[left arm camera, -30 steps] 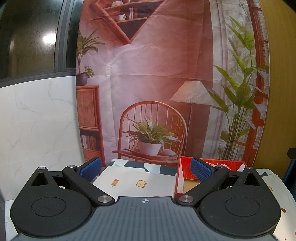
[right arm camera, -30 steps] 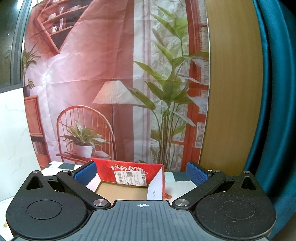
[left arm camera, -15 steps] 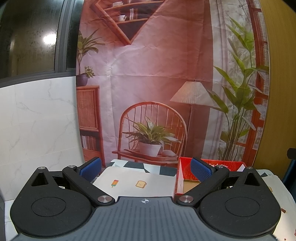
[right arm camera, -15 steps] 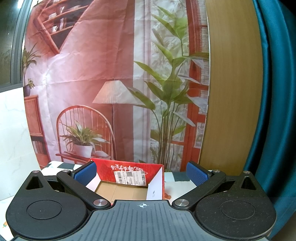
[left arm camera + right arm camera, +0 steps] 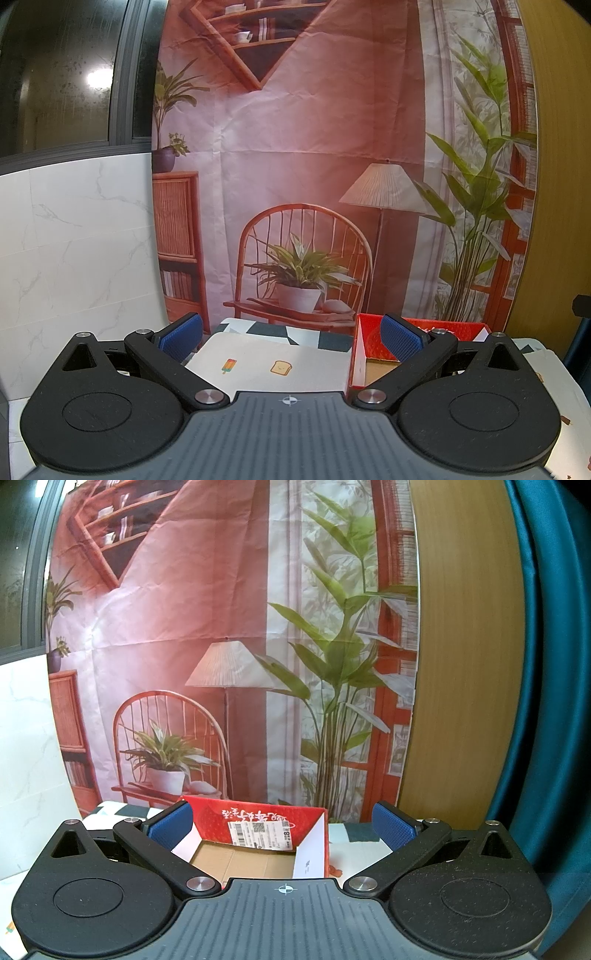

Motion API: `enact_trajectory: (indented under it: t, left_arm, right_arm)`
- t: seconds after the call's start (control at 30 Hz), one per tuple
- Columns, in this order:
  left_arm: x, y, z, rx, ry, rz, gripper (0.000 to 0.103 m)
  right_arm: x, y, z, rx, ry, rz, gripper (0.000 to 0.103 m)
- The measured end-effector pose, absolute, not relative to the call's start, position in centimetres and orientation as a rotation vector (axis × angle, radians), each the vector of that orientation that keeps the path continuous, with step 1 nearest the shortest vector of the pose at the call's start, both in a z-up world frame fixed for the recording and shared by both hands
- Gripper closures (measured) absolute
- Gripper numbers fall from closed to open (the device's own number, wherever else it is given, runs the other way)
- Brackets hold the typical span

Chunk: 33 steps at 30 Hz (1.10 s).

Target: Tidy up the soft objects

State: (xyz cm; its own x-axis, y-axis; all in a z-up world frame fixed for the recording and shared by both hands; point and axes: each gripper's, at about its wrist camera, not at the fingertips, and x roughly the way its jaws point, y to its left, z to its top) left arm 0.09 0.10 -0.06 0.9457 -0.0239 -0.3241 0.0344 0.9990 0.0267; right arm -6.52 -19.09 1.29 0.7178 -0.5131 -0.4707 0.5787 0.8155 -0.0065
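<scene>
An open red cardboard box [image 5: 258, 823] with a white label and a bare brown bottom stands on the table straight ahead in the right wrist view. It also shows at the right in the left wrist view [image 5: 356, 354]. My left gripper [image 5: 291, 338] is open and empty above a white cloth [image 5: 273, 358] printed with a popsicle and a toast. My right gripper [image 5: 282, 825] is open and empty, its blue pads either side of the box. No soft object shows apart from the cloth.
A printed backdrop [image 5: 314, 166] of a chair, lamp and plants hangs behind the table. A white marble wall [image 5: 74, 240] is at the left, a wooden panel [image 5: 461, 664] and a teal curtain [image 5: 554, 664] at the right.
</scene>
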Motion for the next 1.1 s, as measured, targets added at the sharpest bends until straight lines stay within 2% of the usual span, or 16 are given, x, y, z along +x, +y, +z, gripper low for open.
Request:
enact_trajectory:
  t: [0.3, 0.53, 0.8, 1.1]
  left_arm:
    - [0.1, 0.0, -0.2, 0.033, 0.340, -0.040, 0.000]
    - [1.0, -0.3, -2.5, 0.047, 0.409, -0.068, 0.000]
    - [2.4, -0.5, -8.0, 0.082, 0.558, -0.112, 0.000]
    - [3.1, 0.3, -15.9, 0.150, 0.767, -0.151, 0.000]
  right_arm:
    - [-6.6, -19.1, 1.2, 0.145, 0.479, -0.602, 0.000]
    - [-6.1, -18.6, 0.0, 0.152, 0.499, -0.577, 0.000]
    - [-5.9, -17.5, -5.7, 0.197, 0.581, -0.512, 0.000]
    - [-6.1, -14.5, -14.6, 0.187, 0.779, -0.435, 0.000]
